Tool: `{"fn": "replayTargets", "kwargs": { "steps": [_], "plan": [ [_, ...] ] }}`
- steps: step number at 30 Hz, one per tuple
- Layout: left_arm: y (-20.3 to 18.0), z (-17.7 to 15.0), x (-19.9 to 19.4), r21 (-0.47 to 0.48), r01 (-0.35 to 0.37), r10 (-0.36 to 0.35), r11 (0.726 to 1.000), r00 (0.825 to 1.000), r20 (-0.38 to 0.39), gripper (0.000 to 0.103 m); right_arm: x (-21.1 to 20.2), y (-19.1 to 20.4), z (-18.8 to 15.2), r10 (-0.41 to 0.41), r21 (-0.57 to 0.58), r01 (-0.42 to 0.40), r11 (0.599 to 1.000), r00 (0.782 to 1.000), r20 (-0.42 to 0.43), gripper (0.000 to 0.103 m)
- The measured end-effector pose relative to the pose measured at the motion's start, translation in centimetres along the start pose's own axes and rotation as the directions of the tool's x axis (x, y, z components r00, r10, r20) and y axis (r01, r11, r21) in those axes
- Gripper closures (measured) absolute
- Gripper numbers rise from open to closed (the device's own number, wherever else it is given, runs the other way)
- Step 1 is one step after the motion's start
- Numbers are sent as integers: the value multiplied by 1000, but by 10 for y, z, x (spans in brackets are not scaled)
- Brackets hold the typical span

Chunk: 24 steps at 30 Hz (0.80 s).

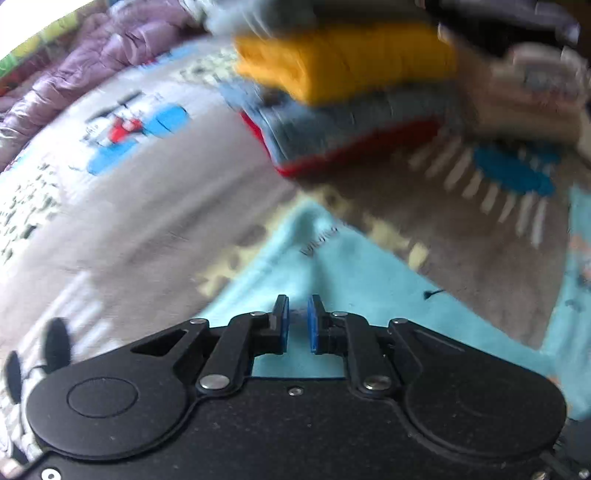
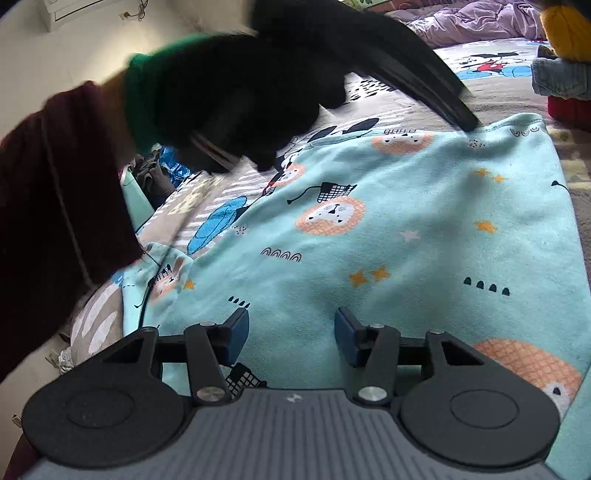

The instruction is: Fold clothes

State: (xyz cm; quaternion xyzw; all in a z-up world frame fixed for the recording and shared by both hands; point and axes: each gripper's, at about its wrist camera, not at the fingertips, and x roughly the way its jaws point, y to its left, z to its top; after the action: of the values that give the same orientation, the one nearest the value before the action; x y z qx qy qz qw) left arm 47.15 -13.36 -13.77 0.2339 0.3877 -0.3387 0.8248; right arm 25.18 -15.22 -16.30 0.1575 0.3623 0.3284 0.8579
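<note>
A teal garment [image 2: 388, 229] printed with orange lions and stars lies spread flat on the bed. My right gripper [image 2: 291, 332] hovers open over its near edge, with cloth below the pads and nothing pinched between them. My left gripper [image 2: 469, 125], held in a black-gloved hand [image 2: 221, 99], touches the garment's far corner, where the cloth puckers. The left wrist view is blurred. There the left gripper [image 1: 297, 325] has its blue pads almost together, and a ridge of the teal garment [image 1: 332, 266] runs into the narrow slit.
A stack of folded clothes [image 1: 343, 74], yellow over blue over red, sits just beyond the garment's far corner and shows again as a stack [image 2: 565, 33] at the right. A purple quilt [image 2: 480, 18] lies behind. The cartoon-print bedcover [image 1: 129, 221] stretches left. A dark red sleeve [image 2: 55, 184] fills the left.
</note>
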Motion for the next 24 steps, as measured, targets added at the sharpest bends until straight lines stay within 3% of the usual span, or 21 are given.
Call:
{"fn": "replayTargets", "kwargs": {
  "steps": [4,5,10,14,16,20,24],
  "plan": [
    [11,24,9,-129,-51,60,990,996,65,93,1,0,0,3,-4,-3,1000,1000,1,49],
    [10,27,3,-134,-29,40,991,996,76,93,0,-1,0,6,-1,-6,1000,1000,2,49],
    [-9,29,-16,-71,73,-67,995,995,78,93,-1,-5,0,15,13,-15,1000,1000,2,49],
    [-30,36,32,-38,14,-15,999,1000,-27,93,0,-1,0,6,-2,-6,1000,1000,2,48],
    [-27,43,36,-67,31,-30,997,999,15,92,0,-1,0,6,-4,-6,1000,1000,3,48],
    [2,50,-2,-186,55,-29,981,990,139,90,0,-3,0,11,4,-11,1000,1000,4,48],
    [31,26,-43,-210,-46,75,977,988,132,90,0,-3,-1,11,3,-11,1000,1000,5,48]
  ]
}}
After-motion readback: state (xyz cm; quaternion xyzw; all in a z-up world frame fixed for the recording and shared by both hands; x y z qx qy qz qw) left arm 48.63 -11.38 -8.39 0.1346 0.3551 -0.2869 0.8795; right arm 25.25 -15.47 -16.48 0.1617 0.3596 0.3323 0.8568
